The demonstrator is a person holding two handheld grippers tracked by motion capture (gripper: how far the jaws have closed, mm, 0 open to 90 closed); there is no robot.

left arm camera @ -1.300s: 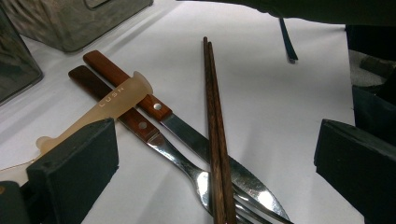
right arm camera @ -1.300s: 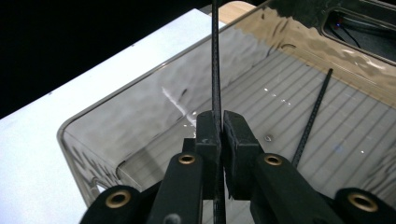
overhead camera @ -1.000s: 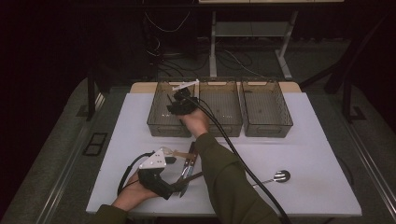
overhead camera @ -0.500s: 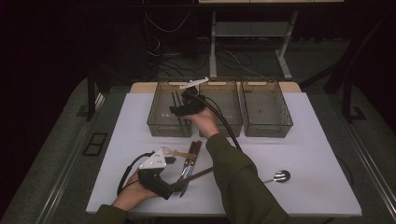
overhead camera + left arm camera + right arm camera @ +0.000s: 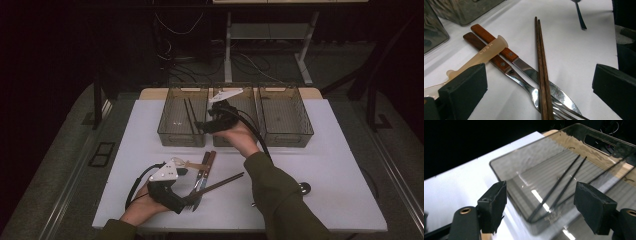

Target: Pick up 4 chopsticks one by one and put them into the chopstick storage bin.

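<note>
My left gripper rests open near the table's front edge, its jaws on either side of a cutlery pile. In the pile lie a wooden-handled knife, a wooden-handled fork, a pair of brown chopsticks and a translucent utensil marked LUSN. My right gripper hovers open and empty at the near right corner of the left clear bin. A pair of black chopsticks lies inside that bin.
A middle bin and a right bin stand in a row with the left one at the back of the white table. A metal spoon lies at the front right. Cables trail from both grippers.
My right gripper has drawn back from over the left bin, toward the person and a little rightward. The left gripper and the cutlery pile have stayed put.
</note>
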